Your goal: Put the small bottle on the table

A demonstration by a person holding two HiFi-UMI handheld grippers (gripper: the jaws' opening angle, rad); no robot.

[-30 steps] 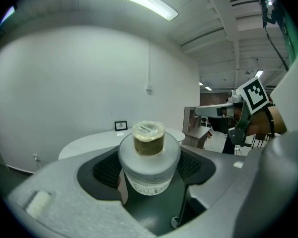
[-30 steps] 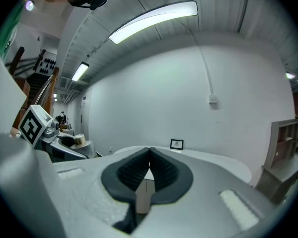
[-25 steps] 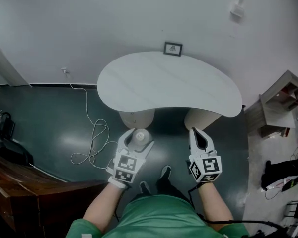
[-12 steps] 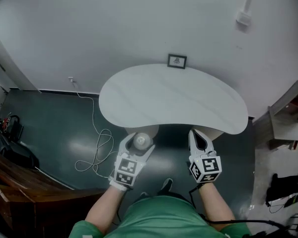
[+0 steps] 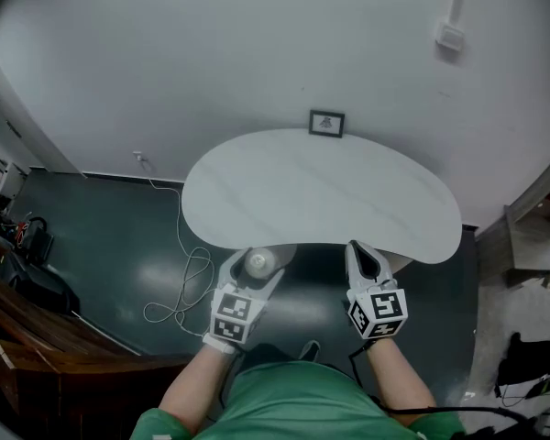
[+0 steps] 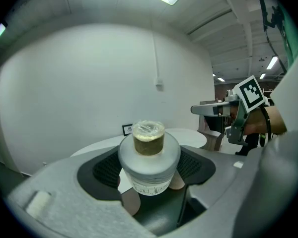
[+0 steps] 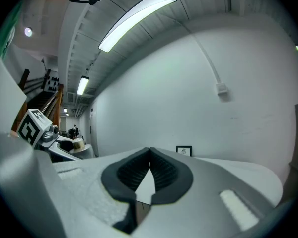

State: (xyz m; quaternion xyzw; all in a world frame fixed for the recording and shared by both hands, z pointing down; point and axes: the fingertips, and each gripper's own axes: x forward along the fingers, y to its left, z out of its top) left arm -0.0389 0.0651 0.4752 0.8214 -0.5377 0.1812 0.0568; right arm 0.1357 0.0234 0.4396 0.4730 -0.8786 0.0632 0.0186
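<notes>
A small white bottle (image 5: pixel 259 262) with a brown neck and clear wrapped cap (image 6: pixel 148 133) stands upright between the jaws of my left gripper (image 5: pixel 258 260), which is shut on it. It hangs just short of the near edge of the white kidney-shaped table (image 5: pixel 321 191). In the left gripper view the bottle (image 6: pixel 149 160) fills the middle, with the table top behind it. My right gripper (image 5: pixel 364 254) is shut with nothing in it, its tips over the table's near edge. The right gripper view shows its pads (image 7: pixel 164 175) meeting at the tips.
A small framed picture (image 5: pixel 326 123) stands at the table's far edge against the white wall. A white cable (image 5: pixel 179 273) loops on the dark floor to the left. Wooden furniture (image 5: pixel 37 356) lies at lower left, a shelf unit (image 5: pixel 541 227) at right.
Both grippers have come closer to the table: its near edge now lies right at their tips. The left gripper still holds the bottle; the right stays shut.
</notes>
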